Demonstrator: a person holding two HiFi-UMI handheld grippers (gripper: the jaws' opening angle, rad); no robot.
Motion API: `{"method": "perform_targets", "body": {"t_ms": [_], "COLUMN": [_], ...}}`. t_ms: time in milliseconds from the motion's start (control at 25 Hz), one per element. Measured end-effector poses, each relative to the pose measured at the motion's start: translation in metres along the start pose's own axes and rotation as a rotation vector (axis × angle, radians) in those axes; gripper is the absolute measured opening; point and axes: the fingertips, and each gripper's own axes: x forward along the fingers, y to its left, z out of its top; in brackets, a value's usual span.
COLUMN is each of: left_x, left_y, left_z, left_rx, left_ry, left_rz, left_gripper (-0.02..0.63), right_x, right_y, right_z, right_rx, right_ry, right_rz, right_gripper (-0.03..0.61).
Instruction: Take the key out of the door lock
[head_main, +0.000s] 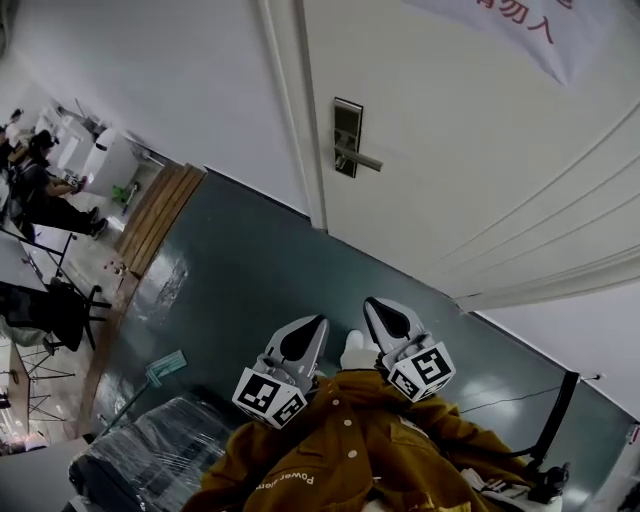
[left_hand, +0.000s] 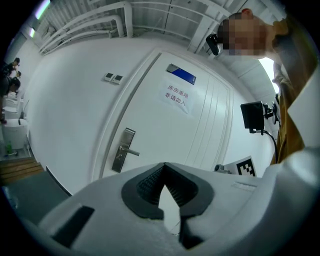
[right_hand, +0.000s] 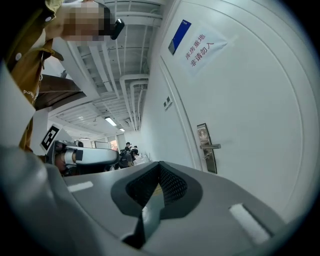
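The left gripper (head_main: 312, 328) and right gripper (head_main: 380, 312) both have their jaws closed together with nothing between them, side by side above the person's brown jacket (head_main: 350, 450). The lock plate (head_main: 347, 130) with its handle (head_main: 362, 158) sits on the white door (head_main: 480, 130), well apart from both grippers; a key there is too small to make out
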Motion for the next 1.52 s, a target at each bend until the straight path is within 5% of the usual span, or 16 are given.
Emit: {"method": "perform_targets", "body": {"t_ms": [360,680,880,1000,1080,1520], "left_x": [0.052,0.103,0.122,0.130,0.136,0.152], "left_y": [0.054,0.111,0.138,0.151,0.155,0.173], "left_z": [0.014,0.038,0.056,0.060,0.063,0.076], "left_rx": [-0.056,-0.062,-0.089,-0.113,-0.121,-0.124], "left_ry": [0.014,0.033,0.022,0.038,0.047,0.033], "left_rz": [0.066,-0.038,-0.124,-0.165,-0.181,-0.142], "left_gripper": [0.002,0.002,0.002,0.002,0.002,0.002], "right_x": [0.044,0.105,0.148,0.169,0.182,0.231], "right_y": [-0.052,-0.094,-0.106,-0.119,-0.134,-0.232], "right_z": [0.008,0.026,0.044,0.055,0.064,0.059], "right_rx": [0.030,-0.013,-0.181,-0.274,-0.374,-0.645], "right_ry": [0.044,0.033,0.071,0.098,0.134,0.356], "right_rz": [0.007,-0.080,-0.110,-0.121,-0.134,-0.080], "right_gripper": [0.008,0.008,0.022,0.143,0.165,0.207]}}
